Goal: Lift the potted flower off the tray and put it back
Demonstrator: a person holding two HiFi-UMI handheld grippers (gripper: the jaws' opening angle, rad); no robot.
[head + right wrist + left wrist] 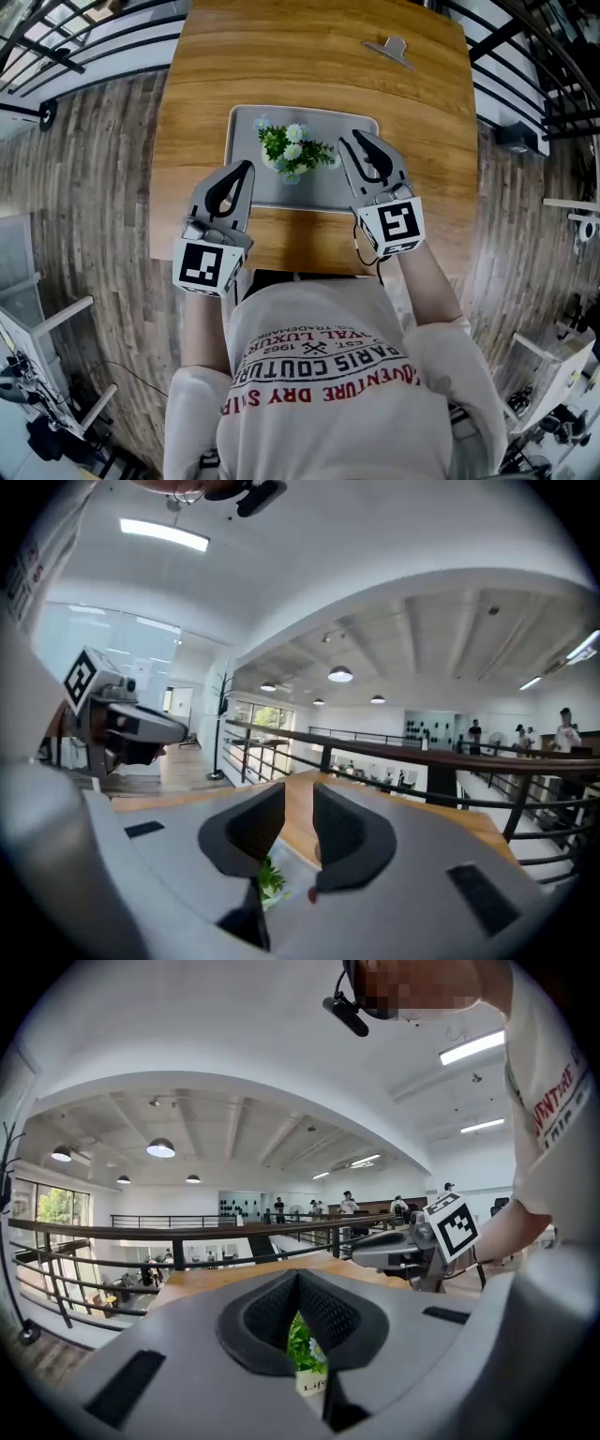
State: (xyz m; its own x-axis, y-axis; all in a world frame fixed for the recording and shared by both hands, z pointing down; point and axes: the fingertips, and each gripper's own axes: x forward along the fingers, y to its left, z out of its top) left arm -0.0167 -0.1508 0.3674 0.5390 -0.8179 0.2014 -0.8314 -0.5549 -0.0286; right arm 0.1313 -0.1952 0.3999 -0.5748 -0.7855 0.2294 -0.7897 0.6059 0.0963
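The potted flower (293,150), green leaves with pale blooms in a white pot, stands upright on the grey tray (352,187), toward its far left. My left gripper (248,166) hovers over the tray's near left edge, its fingertips touching and nothing between them. In the left gripper view the flower (305,1344) shows below the shut jaws. My right gripper (354,136) hangs just right of the flower, apart from it. Its jaws stand a narrow gap apart with only table showing through. The right gripper view catches some leaves (271,881) low between the jaws.
The tray lies in the middle of a wooden table (309,66). A small grey clip-like object (394,47) sits at the table's far right. Black railings (47,47) run beyond the table on both sides. The person's torso is close to the near edge.
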